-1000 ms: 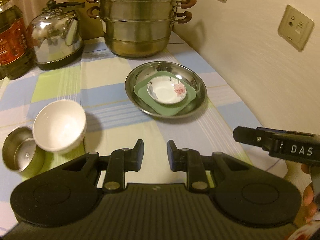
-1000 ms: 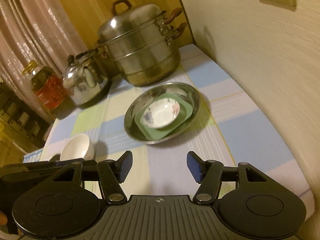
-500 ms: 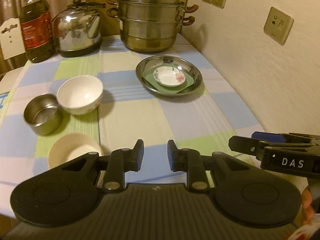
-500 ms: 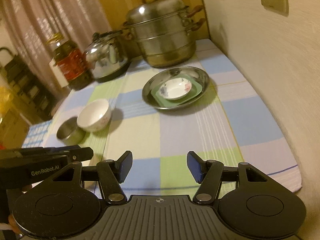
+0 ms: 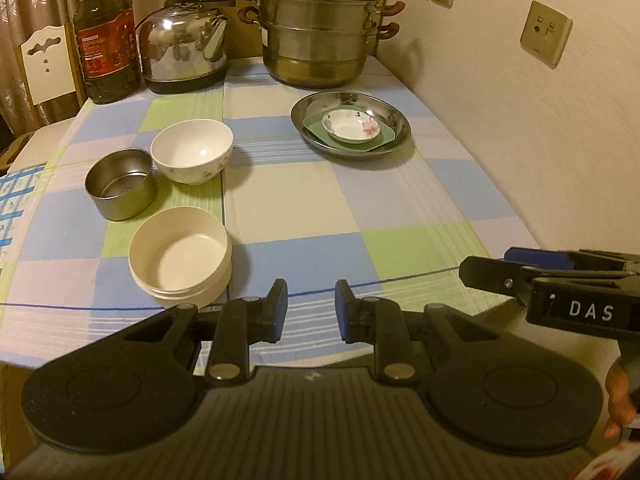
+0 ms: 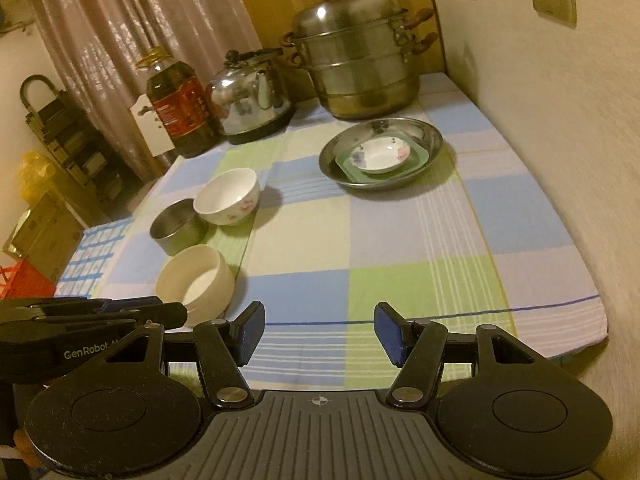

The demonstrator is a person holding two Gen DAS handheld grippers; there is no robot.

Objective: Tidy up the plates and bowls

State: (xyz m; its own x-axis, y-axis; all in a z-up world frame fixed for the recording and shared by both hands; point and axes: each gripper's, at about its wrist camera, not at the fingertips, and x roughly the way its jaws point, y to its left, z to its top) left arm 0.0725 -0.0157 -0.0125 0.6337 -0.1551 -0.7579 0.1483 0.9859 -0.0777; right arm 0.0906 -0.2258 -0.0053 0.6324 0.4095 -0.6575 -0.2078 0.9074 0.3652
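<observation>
Both tongs empty, above the near table edge: left gripper (image 5: 311,306) at a narrow gap, right gripper (image 6: 318,336) wide. Landmark: steel plate (image 5: 394,114), holding a green dish (image 5: 386,136) and a floral saucer (image 5: 351,124), nested. Well left of it, a white bowl (image 5: 192,150) touches a steel cup (image 5: 120,184); a cream bowl (image 5: 180,250) sits nearer. Risk: grasping the white bowl may knock the touching cup; glazed rims may slip. Behind the plate stands a steamer (image 5: 316,28); left of that, a kettle (image 5: 184,48) and oil bottle (image 5: 106,40).
</observation>
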